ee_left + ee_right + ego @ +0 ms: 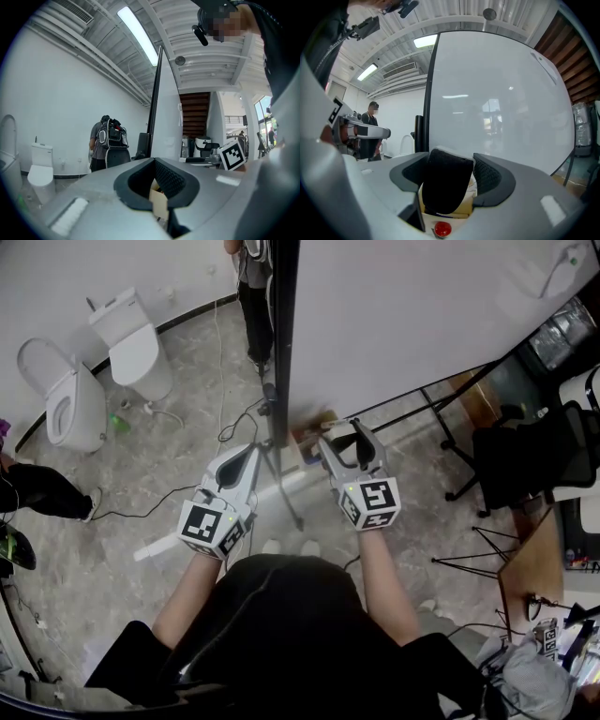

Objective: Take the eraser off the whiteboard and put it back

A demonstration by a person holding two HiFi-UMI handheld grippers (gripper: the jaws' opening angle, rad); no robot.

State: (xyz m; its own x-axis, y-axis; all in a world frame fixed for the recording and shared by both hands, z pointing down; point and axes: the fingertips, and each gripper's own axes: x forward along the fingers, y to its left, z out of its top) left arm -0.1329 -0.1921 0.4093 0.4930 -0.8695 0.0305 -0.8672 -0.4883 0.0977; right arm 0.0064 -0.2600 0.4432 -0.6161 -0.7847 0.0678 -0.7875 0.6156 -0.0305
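Note:
The black felt eraser stands upright between the jaws of my right gripper, which is shut on it. In the head view that gripper points at the lower edge of the whiteboard, and the eraser shows as a dark block between its fingers. The board's glossy white face fills the right gripper view just beyond the eraser. My left gripper is held level beside the board's black side post. Its jaws stand open with nothing between them.
Two white toilets stand by the wall at left. A person stands behind the board. Cables and a stand leg cross the floor under the grippers. A black office chair and a wooden table are at right.

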